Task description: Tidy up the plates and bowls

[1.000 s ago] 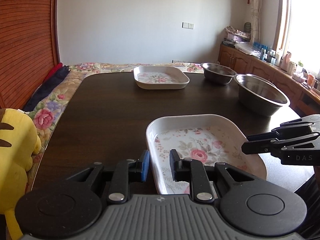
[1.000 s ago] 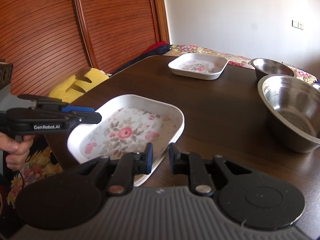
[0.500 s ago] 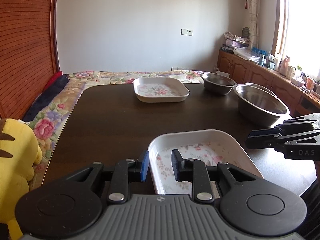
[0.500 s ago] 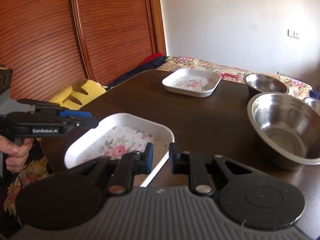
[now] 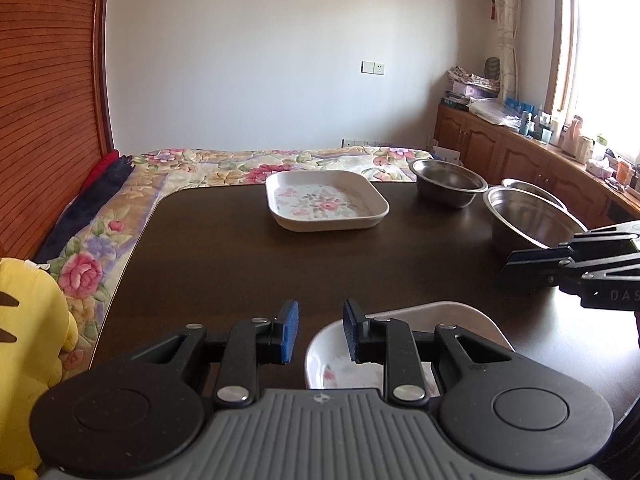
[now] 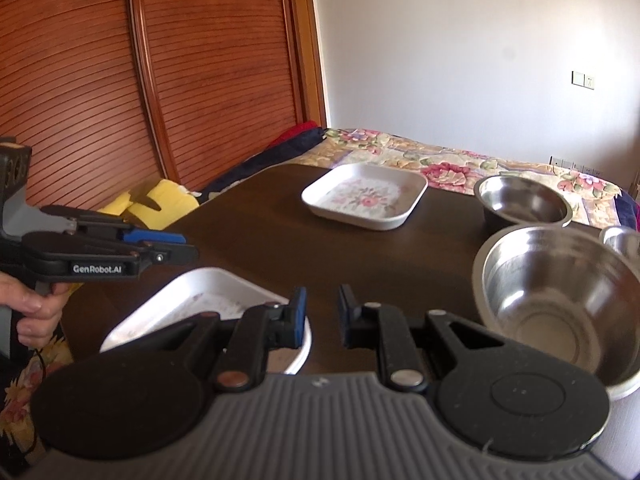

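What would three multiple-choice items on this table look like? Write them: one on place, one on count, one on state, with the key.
1. Beside the far floral plate on the table stands: A a small steel bowl; B a mug; C a kettle.
2. Floral plates in view: A one; B two; C four.
3. The left gripper and right gripper: A both open, empty; B both shut on plates; C left shut on a bowl.
Key: A, the bowl sits right of that plate; B, the far one plus the near floral plate; A, each pair of jaws shows an empty gap.
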`<state>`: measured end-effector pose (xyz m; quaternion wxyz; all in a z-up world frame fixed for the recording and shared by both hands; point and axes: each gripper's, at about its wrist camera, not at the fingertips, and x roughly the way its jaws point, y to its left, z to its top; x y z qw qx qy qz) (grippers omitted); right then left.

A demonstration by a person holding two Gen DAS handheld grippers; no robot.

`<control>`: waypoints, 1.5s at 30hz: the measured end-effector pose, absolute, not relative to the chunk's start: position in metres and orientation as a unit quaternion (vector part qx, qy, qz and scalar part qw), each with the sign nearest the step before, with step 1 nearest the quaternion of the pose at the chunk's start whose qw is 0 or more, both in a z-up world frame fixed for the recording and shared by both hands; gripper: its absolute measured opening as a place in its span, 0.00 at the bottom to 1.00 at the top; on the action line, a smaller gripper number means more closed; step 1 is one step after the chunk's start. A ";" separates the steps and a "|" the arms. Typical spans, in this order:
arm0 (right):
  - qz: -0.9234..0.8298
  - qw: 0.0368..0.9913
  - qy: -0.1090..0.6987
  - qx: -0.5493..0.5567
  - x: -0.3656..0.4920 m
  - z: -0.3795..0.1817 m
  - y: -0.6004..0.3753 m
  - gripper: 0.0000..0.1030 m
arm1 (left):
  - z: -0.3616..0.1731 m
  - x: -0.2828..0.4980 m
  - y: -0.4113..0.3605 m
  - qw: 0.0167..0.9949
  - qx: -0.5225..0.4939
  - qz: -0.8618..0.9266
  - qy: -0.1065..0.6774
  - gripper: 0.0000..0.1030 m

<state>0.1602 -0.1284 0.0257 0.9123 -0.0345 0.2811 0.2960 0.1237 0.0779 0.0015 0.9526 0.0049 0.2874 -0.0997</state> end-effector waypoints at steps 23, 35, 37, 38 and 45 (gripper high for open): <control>0.297 0.908 0.288 -0.070 0.242 0.040 -0.106 0.19 | 0.007 0.221 0.073 0.952 0.063 -0.115 0.276 0.26; 0.286 0.900 0.320 -0.074 0.296 0.039 -0.095 0.27 | 0.001 0.281 0.084 0.952 0.045 -0.126 0.277 0.38; 0.278 0.900 0.328 -0.073 0.307 0.038 -0.094 0.32 | -0.001 0.289 0.085 0.951 0.043 -0.127 0.279 0.40; 0.273 0.900 0.331 -0.072 0.312 0.036 -0.095 0.35 | -0.002 0.292 0.086 0.950 0.043 -0.129 0.281 0.41; 0.251 0.899 0.349 -0.083 0.341 0.029 -0.090 0.50 | -0.010 0.313 0.090 0.947 0.036 -0.129 0.294 0.42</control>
